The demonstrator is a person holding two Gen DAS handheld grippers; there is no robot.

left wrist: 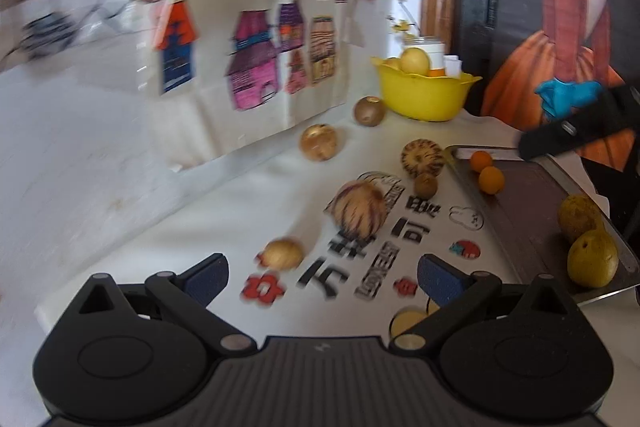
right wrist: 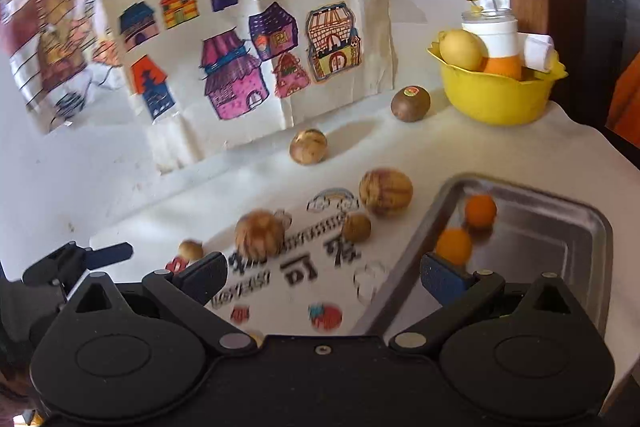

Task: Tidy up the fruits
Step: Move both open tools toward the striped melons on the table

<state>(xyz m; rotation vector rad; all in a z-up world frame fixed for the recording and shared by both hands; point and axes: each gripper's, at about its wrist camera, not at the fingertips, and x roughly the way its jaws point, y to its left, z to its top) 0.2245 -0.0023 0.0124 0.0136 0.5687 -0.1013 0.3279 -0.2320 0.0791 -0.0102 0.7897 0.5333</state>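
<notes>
Over the white tablecloth [left wrist: 224, 211], both grippers hang with nothing between their fingers. The left gripper [left wrist: 322, 277] stands with its jaws spread wide above the printed lettering near the cloth's front edge, and the right gripper [right wrist: 322, 277] is equally spread, its right finger over the near rim of the metal tray [right wrist: 600, 227].

On the tray, which sits along the cloth's right side, two small oranges [right wrist: 480, 211] lie close together near its far left corner; the left wrist view also shows two yellow-green fruits [left wrist: 592, 257] touching each other at the tray's near right edge.

Loose fruit is scattered on the cloth to the left of the tray: a striped round fruit [left wrist: 360, 209] over the lettering, a smaller tan one [left wrist: 284, 254] nearer the front, a netted one [left wrist: 422, 159] just beside the tray's far corner, a small brown one [left wrist: 425, 185] below it, and two more toward the back by the paper drawing of houses [right wrist: 248, 39]. At the far right corner stands a yellow bowl [right wrist: 492, 99] holding a yellow fruit and an orange.
</notes>
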